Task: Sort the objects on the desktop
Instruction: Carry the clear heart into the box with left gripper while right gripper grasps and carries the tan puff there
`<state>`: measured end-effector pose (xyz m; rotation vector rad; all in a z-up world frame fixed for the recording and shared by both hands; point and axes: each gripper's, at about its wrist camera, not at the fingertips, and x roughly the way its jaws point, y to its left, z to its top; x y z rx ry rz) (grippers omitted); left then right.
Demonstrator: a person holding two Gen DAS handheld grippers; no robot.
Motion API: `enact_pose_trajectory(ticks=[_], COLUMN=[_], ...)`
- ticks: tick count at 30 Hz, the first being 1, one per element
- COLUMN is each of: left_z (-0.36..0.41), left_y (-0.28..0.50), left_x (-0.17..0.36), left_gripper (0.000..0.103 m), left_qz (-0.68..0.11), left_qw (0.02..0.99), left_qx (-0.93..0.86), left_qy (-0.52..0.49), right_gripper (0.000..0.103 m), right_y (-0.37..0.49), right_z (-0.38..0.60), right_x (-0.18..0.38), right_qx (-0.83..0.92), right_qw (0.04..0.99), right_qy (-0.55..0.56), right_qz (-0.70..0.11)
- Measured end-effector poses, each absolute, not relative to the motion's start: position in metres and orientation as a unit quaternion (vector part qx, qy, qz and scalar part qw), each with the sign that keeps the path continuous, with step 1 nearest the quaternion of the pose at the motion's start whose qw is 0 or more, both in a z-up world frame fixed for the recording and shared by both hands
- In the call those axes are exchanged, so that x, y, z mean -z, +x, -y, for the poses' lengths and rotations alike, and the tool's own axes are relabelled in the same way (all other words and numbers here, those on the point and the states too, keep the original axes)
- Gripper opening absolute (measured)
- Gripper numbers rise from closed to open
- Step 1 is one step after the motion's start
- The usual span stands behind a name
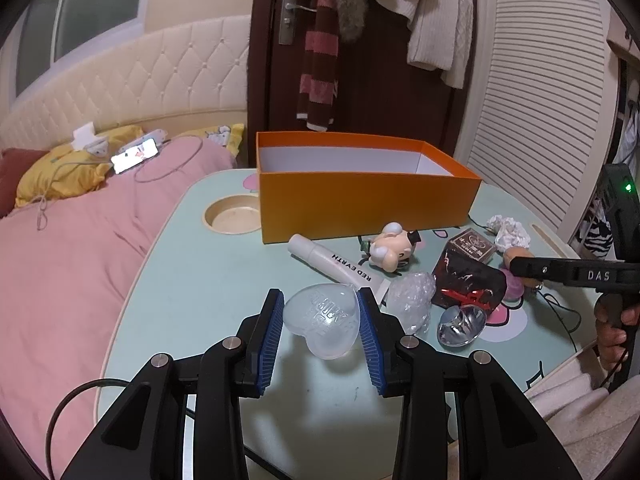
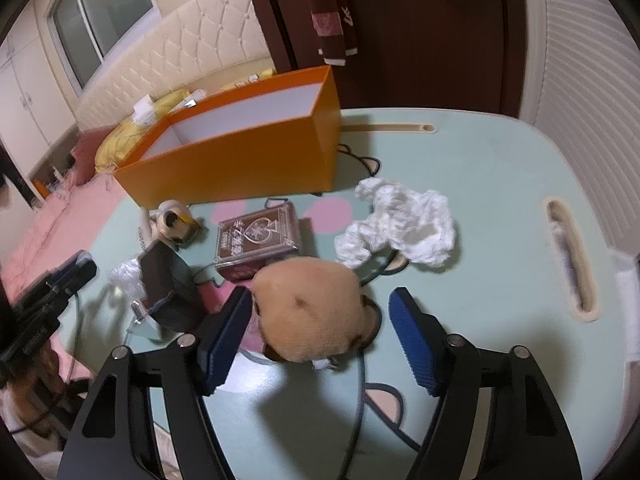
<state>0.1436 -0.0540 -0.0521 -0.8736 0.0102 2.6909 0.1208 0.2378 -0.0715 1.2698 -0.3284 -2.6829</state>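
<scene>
My left gripper (image 1: 320, 320) pinching clear heart (image 1: 322, 322) above table (image 1: 192, 280); box (image 1: 360, 200) straight ahead, open top, long axis crosswise. My right gripper (image 2: 316, 320) spread, straddling plush (image 2: 310, 310); box ahead-left.

A home bedroom: beyond the fingers and to their left lies a bed with a pink quilt (image 1: 80, 264), yellow pillows (image 1: 60, 172) and a tufted cream headboard (image 1: 132, 80). Straight ahead, a dark door (image 1: 380, 60) hung with a striped scarf (image 1: 316, 40) and a cream sweater (image 1: 436, 8).
</scene>
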Motion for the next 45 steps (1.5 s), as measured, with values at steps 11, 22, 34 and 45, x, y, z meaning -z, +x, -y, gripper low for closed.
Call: enact_pose_trajectory(ticks=[11, 22, 34, 45], left_z=[0.058, 0.042, 0.008, -0.009], left_y=[0.145, 0.087, -0.021, -0.049], left_x=[0.033, -0.031, -0.023, 0.005], left_gripper=[0.035, 0.035, 0.035, 0.035], left_qz=[0.015, -0.007, -0.002, -0.008], left_qw=[0.16, 0.175, 0.196, 0.194], left_qx=[-0.945, -0.954, -0.936, -0.923], left_qy=[-0.286, -0.244, -0.293, -0.333], right_gripper=[0.049, 0.049, 0.049, 0.05], right_y=[0.135, 0.084, -0.009, -0.05], right_z=[-0.237, -0.22, -0.198, -0.192], right_x=[0.053, -0.007, -0.013, 0.014], right_qx=[0.909, 0.923, 0.915, 0.907], right_qw=[0.103, 0.146, 0.154, 0.14], right_qy=[0.389, 0.342, 0.363, 0.389], right_qz=[0.112, 0.096, 0.086, 0.083])
